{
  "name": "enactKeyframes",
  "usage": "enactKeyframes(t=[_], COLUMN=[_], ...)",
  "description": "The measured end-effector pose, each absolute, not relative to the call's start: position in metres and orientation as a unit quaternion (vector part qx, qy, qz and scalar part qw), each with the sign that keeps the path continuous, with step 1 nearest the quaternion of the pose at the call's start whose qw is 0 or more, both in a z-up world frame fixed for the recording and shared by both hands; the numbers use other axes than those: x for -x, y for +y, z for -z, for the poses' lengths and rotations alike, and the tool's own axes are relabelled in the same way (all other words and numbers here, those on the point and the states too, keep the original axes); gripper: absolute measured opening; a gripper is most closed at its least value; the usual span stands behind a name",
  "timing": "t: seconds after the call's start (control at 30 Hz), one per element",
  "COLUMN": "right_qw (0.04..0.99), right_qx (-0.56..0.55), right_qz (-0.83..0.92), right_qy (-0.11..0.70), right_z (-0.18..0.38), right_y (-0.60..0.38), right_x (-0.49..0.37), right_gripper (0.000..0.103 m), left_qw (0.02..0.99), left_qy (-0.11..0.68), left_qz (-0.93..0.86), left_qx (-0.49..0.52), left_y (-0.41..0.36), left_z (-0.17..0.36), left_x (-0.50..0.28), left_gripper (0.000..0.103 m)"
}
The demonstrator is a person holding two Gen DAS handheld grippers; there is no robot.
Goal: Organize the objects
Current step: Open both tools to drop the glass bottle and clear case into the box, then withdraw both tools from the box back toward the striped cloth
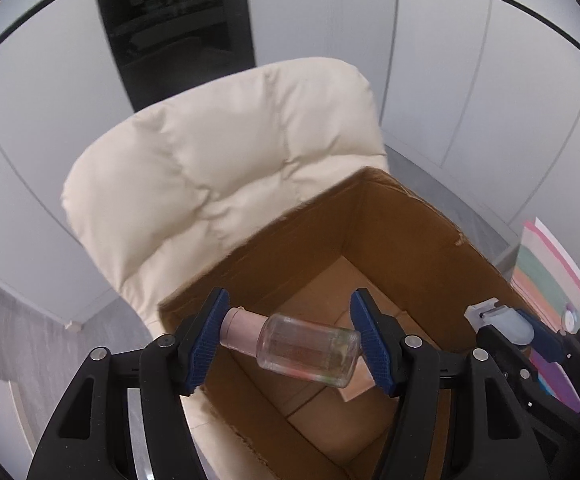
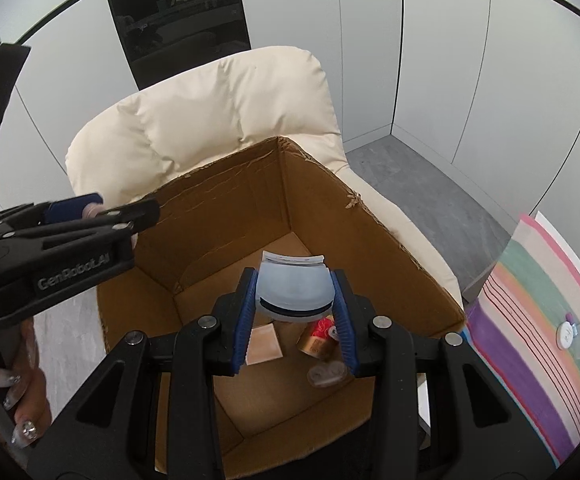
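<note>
A clear glass jar [image 1: 309, 350] with a pink lid [image 1: 242, 330] lies tilted between the blue pads [image 1: 206, 344] of my left gripper [image 1: 290, 294], over the open cardboard box [image 1: 369, 216]. The jar looks loose, its lid end higher. From the right wrist view, the left gripper [image 2: 102, 208] hangs over the box's left wall [image 2: 210, 200]. My right gripper [image 2: 293, 276] is shut on a pale blue plastic case [image 2: 291, 288] above the box floor; in the left wrist view it [image 1: 505, 322] is at the right.
The box stands on a cream padded chair [image 1: 218, 168]. On its floor lie a tan square card [image 2: 264, 346], a gold and red spool [image 2: 317, 340] and a small clear item [image 2: 325, 374]. A striped cloth [image 2: 541, 320] lies right. A hand [image 2: 18, 400] grips the left handle.
</note>
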State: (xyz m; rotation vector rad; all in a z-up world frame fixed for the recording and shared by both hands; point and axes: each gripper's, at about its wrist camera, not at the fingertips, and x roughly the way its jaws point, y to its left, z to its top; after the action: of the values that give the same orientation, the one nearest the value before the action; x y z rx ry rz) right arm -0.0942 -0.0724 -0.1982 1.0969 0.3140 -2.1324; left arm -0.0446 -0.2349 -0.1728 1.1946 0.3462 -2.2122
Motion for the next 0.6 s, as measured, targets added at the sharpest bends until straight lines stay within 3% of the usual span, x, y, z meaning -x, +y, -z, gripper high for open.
enactKeyframes(t=[0.07, 0.1, 0.13, 0.17, 0.2, 0.6], right_qw=[0.349, 0.343, 0.336, 0.333, 0.331, 0.321], right_qx=[-0.424, -0.425, -0.427, -0.426, -0.421, -0.430], right_qz=[0.827, 0.829, 0.832, 0.835, 0.839, 0.841], right_qy=[0.123, 0.120, 0.113, 0.104, 0.092, 0.073], right_z=[0.201, 0.202, 0.203, 0.202, 0.201, 0.195], right_y=[-0.073, -0.072, -0.070, -0.068, -0.065, -0.053], right_x=[0.096, 0.097, 0.099, 0.100, 0.100, 0.105], right_gripper=[0.043, 0.064, 0.091, 0.100, 0.103, 0.103], left_qw=[0.308, 0.311, 0.313, 0.312, 0.310, 0.298], left_qy=[0.137, 0.139, 0.143, 0.145, 0.147, 0.125], left_qz=[0.832, 0.831, 0.832, 0.832, 0.833, 0.840], left_qx=[-0.441, -0.439, -0.436, -0.435, -0.435, -0.436], left_y=[-0.237, -0.238, -0.240, -0.240, -0.240, -0.226], left_z=[0.170, 0.169, 0.168, 0.168, 0.168, 0.166], left_x=[0.040, 0.039, 0.037, 0.037, 0.036, 0.039], left_gripper=[0.087, 0.097, 0.098, 0.098, 0.098, 0.098])
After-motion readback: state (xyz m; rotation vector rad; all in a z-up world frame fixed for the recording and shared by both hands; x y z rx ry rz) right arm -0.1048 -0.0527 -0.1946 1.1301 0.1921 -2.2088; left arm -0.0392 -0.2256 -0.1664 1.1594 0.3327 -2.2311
